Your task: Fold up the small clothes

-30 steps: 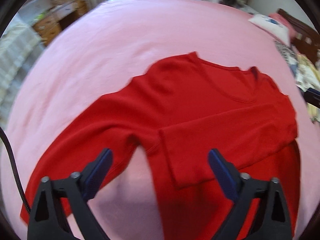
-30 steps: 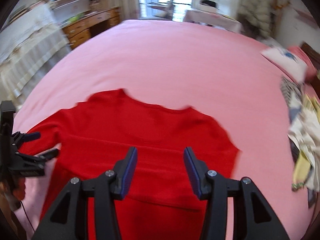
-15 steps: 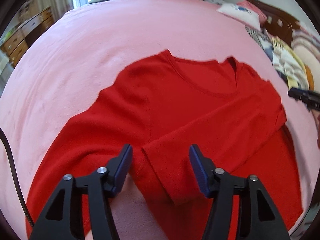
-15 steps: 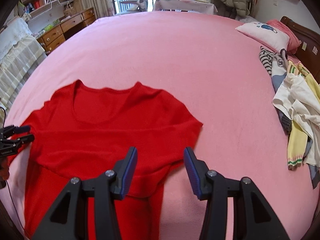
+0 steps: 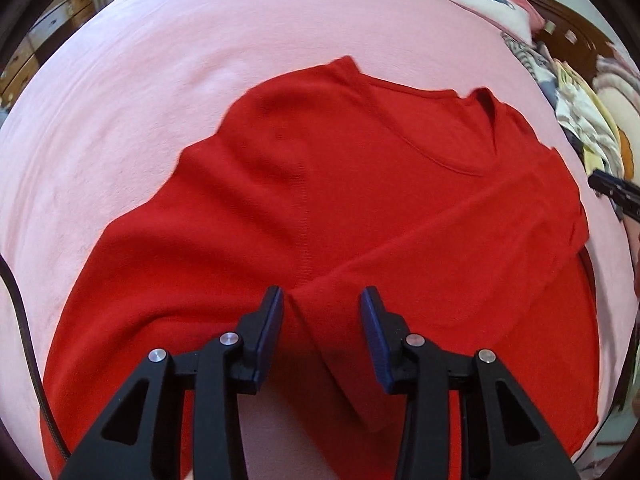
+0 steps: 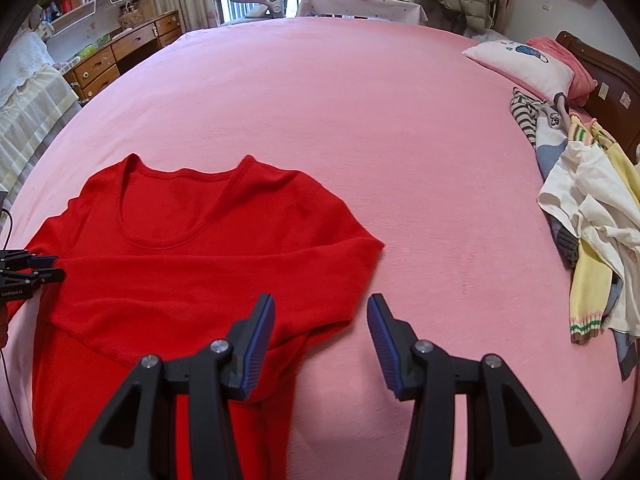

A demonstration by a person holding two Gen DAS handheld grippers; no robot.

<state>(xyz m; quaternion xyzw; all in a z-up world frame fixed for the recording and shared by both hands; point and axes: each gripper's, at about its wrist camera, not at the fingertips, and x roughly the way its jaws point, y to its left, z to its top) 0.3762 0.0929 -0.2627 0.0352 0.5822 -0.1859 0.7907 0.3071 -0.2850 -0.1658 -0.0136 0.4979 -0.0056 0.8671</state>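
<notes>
A red long-sleeved top (image 5: 360, 184) lies flat on the pink bed (image 5: 140, 80), neckline at the far side. One sleeve is folded across the chest; its cuff end lies between the fingers of my left gripper (image 5: 322, 320), which is open just above the cloth. The other sleeve stretches out to the lower left. In the right wrist view the top (image 6: 192, 256) lies left of centre. My right gripper (image 6: 320, 332) is open and empty, over the top's right edge near the folded sleeve. The left gripper (image 6: 28, 270) shows at that view's left edge.
A pile of mixed clothes (image 6: 588, 216) lies on the bed at the right. A white pillow (image 6: 524, 64) and a pink one lie by the wooden headboard (image 6: 600, 76). Drawers (image 6: 116, 56) and shelves stand beyond the bed's far left edge.
My left gripper has narrowed from wide open and moved forward over the folded sleeve's cuff. My right gripper has moved right, to the top's right edge.
</notes>
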